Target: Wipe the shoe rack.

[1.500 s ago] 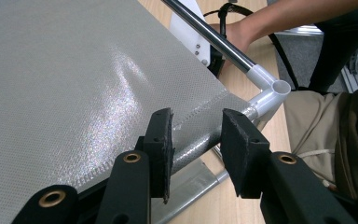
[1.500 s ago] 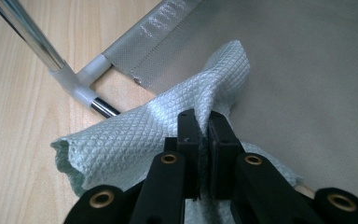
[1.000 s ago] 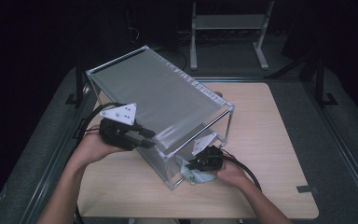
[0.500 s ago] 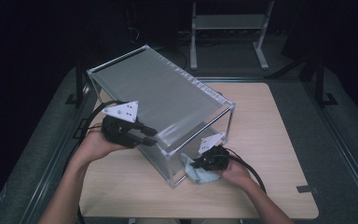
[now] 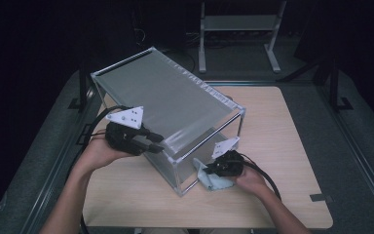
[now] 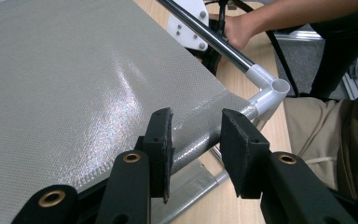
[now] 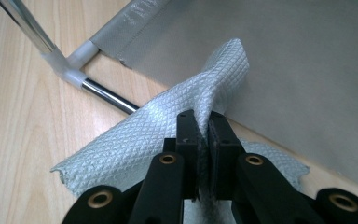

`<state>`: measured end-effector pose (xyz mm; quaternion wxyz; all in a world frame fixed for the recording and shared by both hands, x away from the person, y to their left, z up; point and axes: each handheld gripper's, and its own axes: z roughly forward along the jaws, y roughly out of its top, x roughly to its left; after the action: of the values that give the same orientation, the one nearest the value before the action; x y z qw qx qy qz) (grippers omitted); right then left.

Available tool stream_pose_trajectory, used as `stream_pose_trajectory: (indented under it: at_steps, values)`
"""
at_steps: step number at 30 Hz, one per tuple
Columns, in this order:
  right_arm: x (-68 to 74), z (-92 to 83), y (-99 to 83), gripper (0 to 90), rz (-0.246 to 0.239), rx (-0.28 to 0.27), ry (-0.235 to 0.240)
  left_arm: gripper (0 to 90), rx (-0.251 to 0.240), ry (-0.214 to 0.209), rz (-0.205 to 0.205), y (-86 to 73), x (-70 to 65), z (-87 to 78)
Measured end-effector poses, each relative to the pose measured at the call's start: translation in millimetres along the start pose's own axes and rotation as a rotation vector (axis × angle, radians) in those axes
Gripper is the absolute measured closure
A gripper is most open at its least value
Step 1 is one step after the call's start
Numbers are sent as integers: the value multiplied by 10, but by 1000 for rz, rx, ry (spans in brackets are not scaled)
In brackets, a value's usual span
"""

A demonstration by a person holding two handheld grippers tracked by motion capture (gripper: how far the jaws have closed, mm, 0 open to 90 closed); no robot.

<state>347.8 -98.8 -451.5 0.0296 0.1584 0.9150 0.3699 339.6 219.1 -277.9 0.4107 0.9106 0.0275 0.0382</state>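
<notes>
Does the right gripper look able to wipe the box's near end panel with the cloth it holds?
Probably yes: the right gripper is shut on the cloth, whose raised end already lies against the grey panel, with nothing between.

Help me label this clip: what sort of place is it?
Probably a lab or studio set up for recording. A light wooden table stands among dark surroundings, a person works with a handheld gripper in each hand, and a metal stand sits behind.

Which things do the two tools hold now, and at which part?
The right tool pinches a bunched fold of the light blue cloth. The left tool straddles the frame's fabric-covered bar, not visibly clamping it.
</notes>
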Motion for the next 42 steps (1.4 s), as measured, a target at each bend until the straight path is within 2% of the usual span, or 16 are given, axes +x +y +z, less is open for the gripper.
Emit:
stream_pose_trajectory:
  at_steps: [1, 3, 4, 7, 8, 15, 23, 24, 27, 30, 34, 40, 42]
  values:
    - [20, -36, -3, 842, -16, -6, 12, 632, 2, 1, 1, 1, -2, -2]
    - [40, -59, 5, 842, -17, -9, 21, 628, 2, 2, -4, 5, -9, -2]
    - [51, -107, 19, 842, -55, 3, 30, 623, 2, 5, -4, 7, -14, 0]
    - [64, -168, 37, 842, -63, 16, 36, 617, 3, 6, -2, 13, -20, 4]
    - [46, -228, 44, 842, -81, 11, 45, 612, 4, 5, -1, 17, -27, 3]
    - [20, -300, 23, 840, -84, 20, 38, 609, -15, -8, 6, 23, -94, 7]
    - [30, -332, 50, 840, -81, 4, 39, 601, -5, -11, 14, 49, -107, 29]
    - [23, -317, 54, 840, -100, 3, 41, 598, -7, -11, 13, 48, -109, 34]
    - [30, -234, 68, 840, -103, 10, 46, 594, -11, -17, 11, 52, -116, 53]
    - [43, -116, 96, 840, -79, 13, 57, 595, -6, -18, 14, 61, -113, 72]
    - [24, 47, 119, 840, -77, 5, 77, 596, -13, -23, 9, 54, -109, 76]
    - [-39, 52, 74, 839, -58, 20, 69, 598, -16, -22, 12, 47, -105, 76]
    - [-34, 53, 79, 838, -69, 16, 72, 598, -20, -23, 6, 43, -104, 80]
